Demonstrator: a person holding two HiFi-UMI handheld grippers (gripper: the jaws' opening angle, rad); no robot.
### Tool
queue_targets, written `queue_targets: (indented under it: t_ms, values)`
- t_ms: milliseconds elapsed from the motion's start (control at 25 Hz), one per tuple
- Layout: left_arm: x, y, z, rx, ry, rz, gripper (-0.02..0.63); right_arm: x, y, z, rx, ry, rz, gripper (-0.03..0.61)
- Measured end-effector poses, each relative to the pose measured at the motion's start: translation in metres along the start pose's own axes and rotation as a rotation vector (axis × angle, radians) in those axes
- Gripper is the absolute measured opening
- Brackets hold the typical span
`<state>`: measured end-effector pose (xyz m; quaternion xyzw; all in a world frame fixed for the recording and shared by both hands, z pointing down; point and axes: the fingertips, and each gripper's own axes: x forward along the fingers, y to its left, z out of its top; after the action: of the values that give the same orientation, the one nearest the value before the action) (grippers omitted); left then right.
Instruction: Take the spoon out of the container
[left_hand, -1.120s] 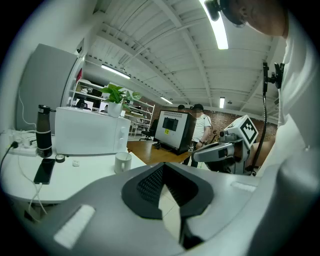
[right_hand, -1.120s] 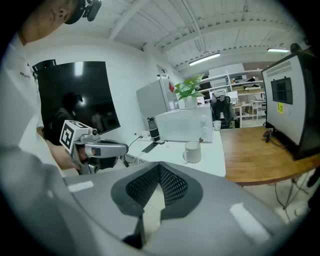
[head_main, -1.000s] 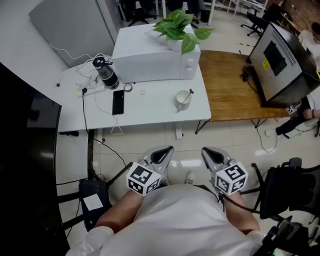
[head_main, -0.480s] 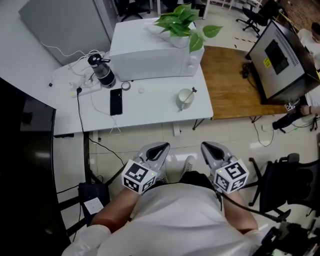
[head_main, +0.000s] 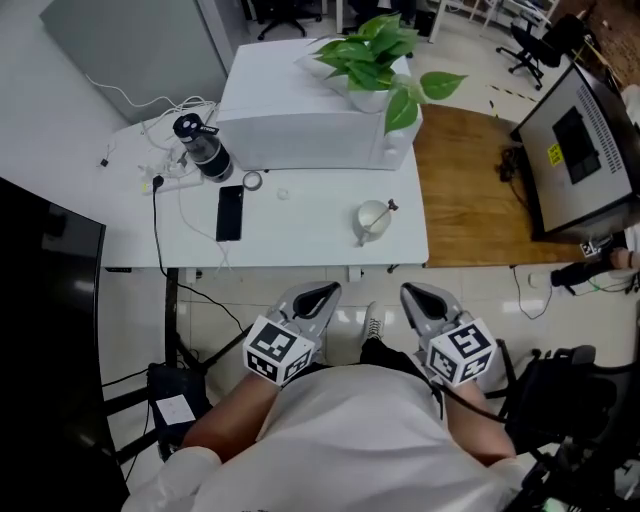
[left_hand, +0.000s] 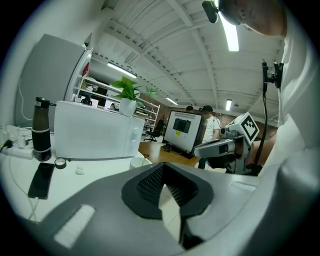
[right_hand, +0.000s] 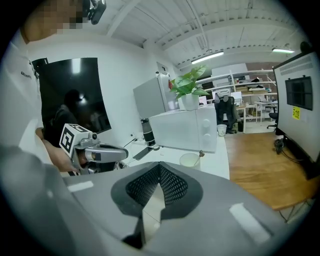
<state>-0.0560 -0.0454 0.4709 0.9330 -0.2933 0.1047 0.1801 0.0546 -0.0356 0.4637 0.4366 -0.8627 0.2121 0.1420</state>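
Currently both grippers are held in close to the person's body, over the floor (head_main: 250, 295) and short of the worktop (head_main: 300, 245).
- Left gripper (head_main: 322, 296): jaws closed, tips together, nothing between them.
- Right gripper (head_main: 416, 296): jaws likewise closed and empty.
- Neither touches anything.

Next out is the white worktop; in the head view its near edge lies just beyond the jaw tips.
- Cup (head_main: 369, 216): upright, toward the worktop's right end, near the front edge.
- Spoon (head_main: 388, 209): stands in the cup, handle leaning out over the rim to the right. Its bowl is hidden inside.
- Phone (head_main: 229, 213): lies flat, well left of the cup.
- Bottle (head_main: 203, 150): dark, beyond the phone, among white cables.

Furthest back is a microwave (head_main: 305, 125) with a plant (head_main: 380, 50) on top. A wooden table (head_main: 470, 180) adjoins on the right, with a monitor (head_main: 580, 150) past it.

Progress, as judged: no part of the task is done. The spoon is in the cup and no gripper is near it.

What is left:
- reach across to the cup
- open one pair of jaws
- close them on the handle
- lift the spoon clear

The right gripper is on the cup's side, so it looks the likelier choice. The cup seems light and may tip or slide if the handle drags on its rim. The left gripper could steady it.
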Motion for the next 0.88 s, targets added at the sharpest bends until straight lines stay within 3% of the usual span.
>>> queue_targets:
  t_ms: [440,640,880]
  values:
    - [0.073,0.031,0.037,-0.011,-0.007,0.124,0.003,0.036,-0.076,0.039,-0.028,0.01,0.139,0.006]
    - [0.099,0.04,0.048,-0.079,-0.031,0.167,0.004,0.042,-0.102,0.045,-0.038,0.018,0.198,0.006]
    - [0.115,0.048,0.051,-0.031,-0.001,0.205,0.005,0.059,-0.123,0.046,-0.023,0.034,0.226,0.006]
